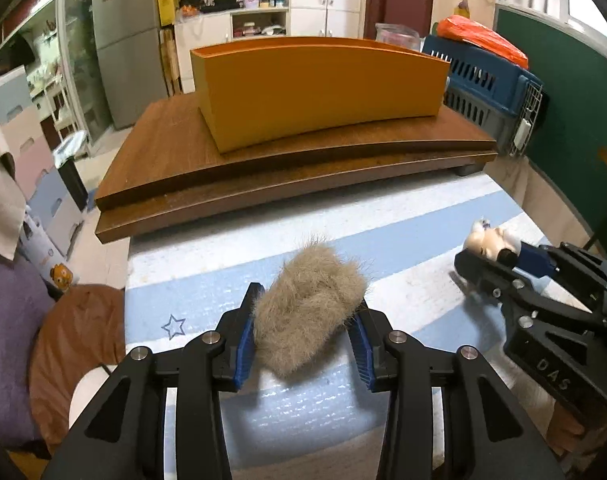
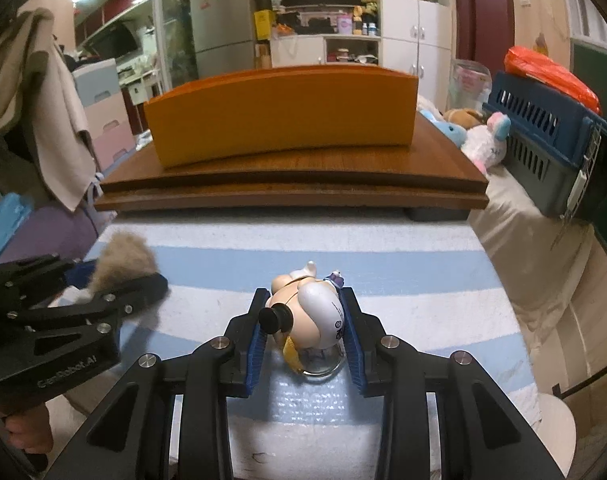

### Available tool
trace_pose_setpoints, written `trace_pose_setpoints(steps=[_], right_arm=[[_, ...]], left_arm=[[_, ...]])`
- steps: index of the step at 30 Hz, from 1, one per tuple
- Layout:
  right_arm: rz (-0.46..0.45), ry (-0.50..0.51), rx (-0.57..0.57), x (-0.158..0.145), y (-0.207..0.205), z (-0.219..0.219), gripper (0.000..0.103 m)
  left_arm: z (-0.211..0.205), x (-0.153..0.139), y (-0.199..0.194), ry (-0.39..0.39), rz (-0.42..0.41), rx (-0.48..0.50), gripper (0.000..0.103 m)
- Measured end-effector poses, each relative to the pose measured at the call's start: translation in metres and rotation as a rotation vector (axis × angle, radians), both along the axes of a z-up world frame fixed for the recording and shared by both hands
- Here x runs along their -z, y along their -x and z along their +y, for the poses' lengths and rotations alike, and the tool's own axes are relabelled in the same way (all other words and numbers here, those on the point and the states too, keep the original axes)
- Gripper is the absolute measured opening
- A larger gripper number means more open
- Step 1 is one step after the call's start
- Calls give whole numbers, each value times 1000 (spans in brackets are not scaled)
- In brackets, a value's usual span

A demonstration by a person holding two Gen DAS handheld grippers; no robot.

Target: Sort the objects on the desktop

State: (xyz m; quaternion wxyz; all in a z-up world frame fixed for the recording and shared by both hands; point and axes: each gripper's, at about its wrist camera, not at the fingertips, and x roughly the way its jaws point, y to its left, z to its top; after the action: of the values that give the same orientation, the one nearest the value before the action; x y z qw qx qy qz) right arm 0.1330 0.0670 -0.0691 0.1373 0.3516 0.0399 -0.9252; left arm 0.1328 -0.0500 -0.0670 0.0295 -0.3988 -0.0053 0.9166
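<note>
**Striped mat, wooden board, orange box**

You are working over a blue-and-white striped mat that is lying flat beneath both pairs of fingers. Beyond the fingertips, a dark wooden board is sitting on the mat's far part, standing on short dark feet. On that board an orange box is resting, its long side facing you. A small star outline is showing on the mat just left of the left fingers.
</note>
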Motion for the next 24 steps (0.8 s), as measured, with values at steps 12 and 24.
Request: trace_pose_setpoints(steps=[12, 24], right_arm=[[84, -21, 76, 11, -1, 15, 71], [73, -29, 12, 7, 4, 5, 32]], left_arm=[[-4, 4, -1, 8, 20, -42, 83], [2, 4, -1, 15, 31, 12, 60]])
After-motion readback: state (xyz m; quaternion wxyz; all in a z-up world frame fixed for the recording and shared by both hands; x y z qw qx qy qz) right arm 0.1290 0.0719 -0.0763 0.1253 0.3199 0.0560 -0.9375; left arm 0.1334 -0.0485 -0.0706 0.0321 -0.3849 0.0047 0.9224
